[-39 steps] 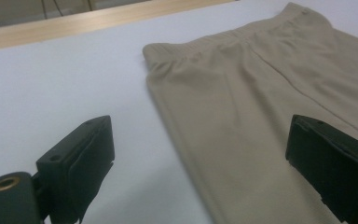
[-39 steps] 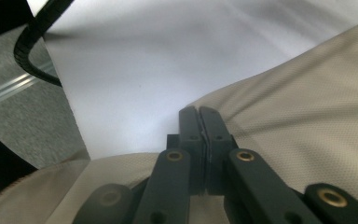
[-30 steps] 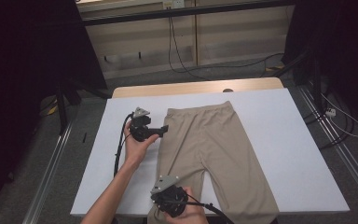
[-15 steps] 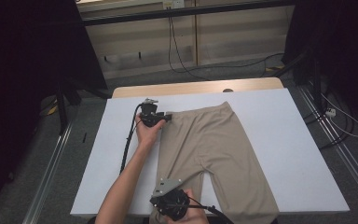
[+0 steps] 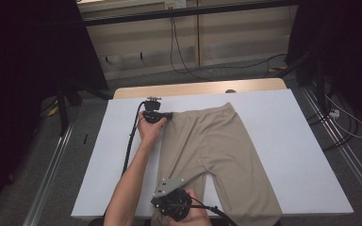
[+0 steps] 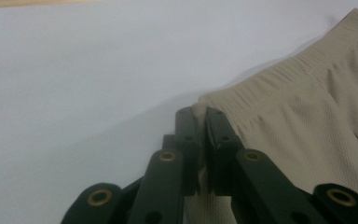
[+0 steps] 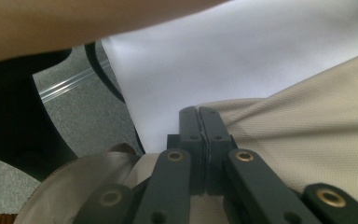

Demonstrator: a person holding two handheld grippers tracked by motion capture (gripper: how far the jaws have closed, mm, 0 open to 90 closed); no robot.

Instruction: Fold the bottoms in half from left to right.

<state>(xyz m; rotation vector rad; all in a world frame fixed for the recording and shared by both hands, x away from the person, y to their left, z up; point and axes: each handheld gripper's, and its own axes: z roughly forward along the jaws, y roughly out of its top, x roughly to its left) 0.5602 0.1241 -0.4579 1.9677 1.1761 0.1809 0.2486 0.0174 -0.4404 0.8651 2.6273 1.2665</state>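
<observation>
Beige shorts point(image 5: 214, 155) lie flat on the white worktop point(image 5: 292, 141), waistband at the far side, both legs running toward the person's edge. Left tool point(image 5: 168, 114) sits at the far-left waistband corner; in the left gripper view its jaws are pressed together with the corner of the elastic waistband point(image 6: 265, 84) pinched between them, so it is clenched on the shorts. Right tool point(image 7: 200, 116) is at the near edge on the hem of the left leg; in the right gripper view the jaws meet tight on the fabric edge, clenched on the shorts too. Grey plate point(image 5: 168, 187) tops the right tool. A forearm point(image 5: 132, 181) crosses the white worktop beside the shorts. Black cable point(image 5: 130, 141) trails from the left tool along the arm. Grey floor point(image 5: 42, 155) and a metal rail point(image 5: 56, 165) lie left of the worktop.
</observation>
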